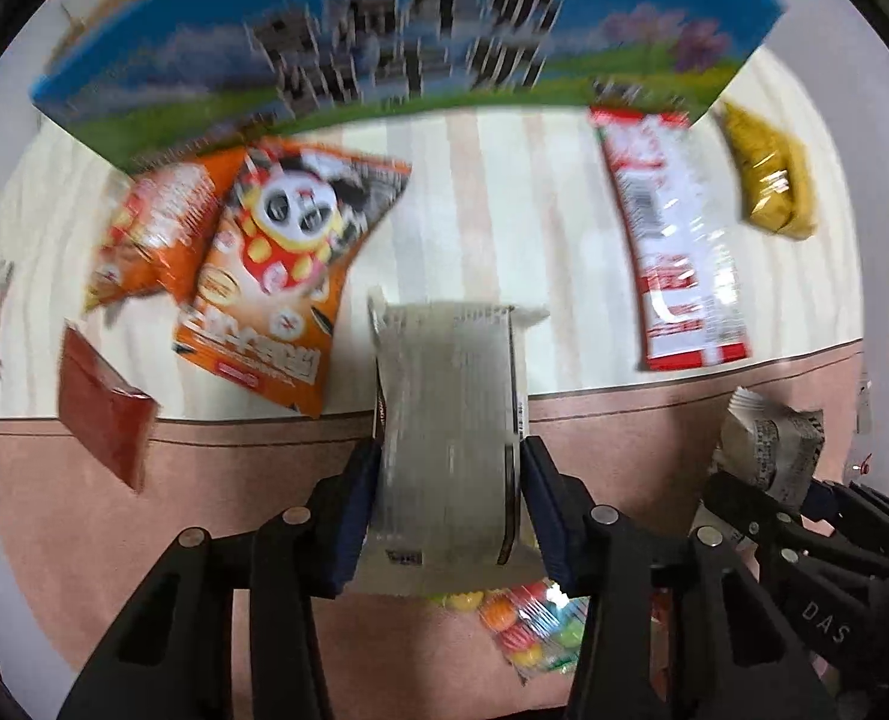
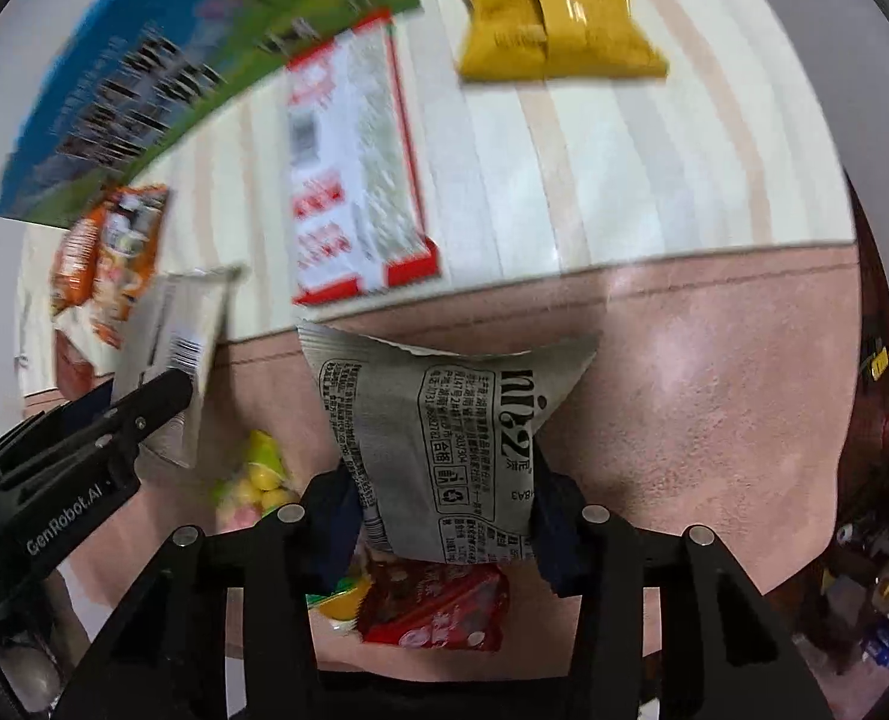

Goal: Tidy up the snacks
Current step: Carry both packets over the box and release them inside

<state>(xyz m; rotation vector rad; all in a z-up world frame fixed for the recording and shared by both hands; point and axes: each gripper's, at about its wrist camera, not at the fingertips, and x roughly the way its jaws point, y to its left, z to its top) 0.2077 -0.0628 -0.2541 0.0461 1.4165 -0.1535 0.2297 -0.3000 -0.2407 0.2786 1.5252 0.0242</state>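
Note:
My left gripper [image 1: 447,474] is shut on a grey-white snack packet [image 1: 447,420] and holds it above the pink cloth near the striped mat's front edge. My right gripper [image 2: 444,516] is shut on a second grey-white printed packet [image 2: 444,438], also held above the pink cloth. Each gripper shows in the other's view: the right one at the right [image 1: 768,480], the left one at the left [image 2: 162,396]. On the striped mat [image 1: 492,210] lie two orange panda bags [image 1: 276,264], a red-and-white packet [image 1: 672,240] and a yellow packet [image 1: 771,174].
A large blue-and-green box [image 1: 384,42] stands at the back of the mat. A dark red packet [image 1: 102,414] lies at the left edge. Colourful candy [image 1: 528,630] and a red wrapper [image 2: 438,606] lie on the pink cloth [image 2: 714,390] under the grippers.

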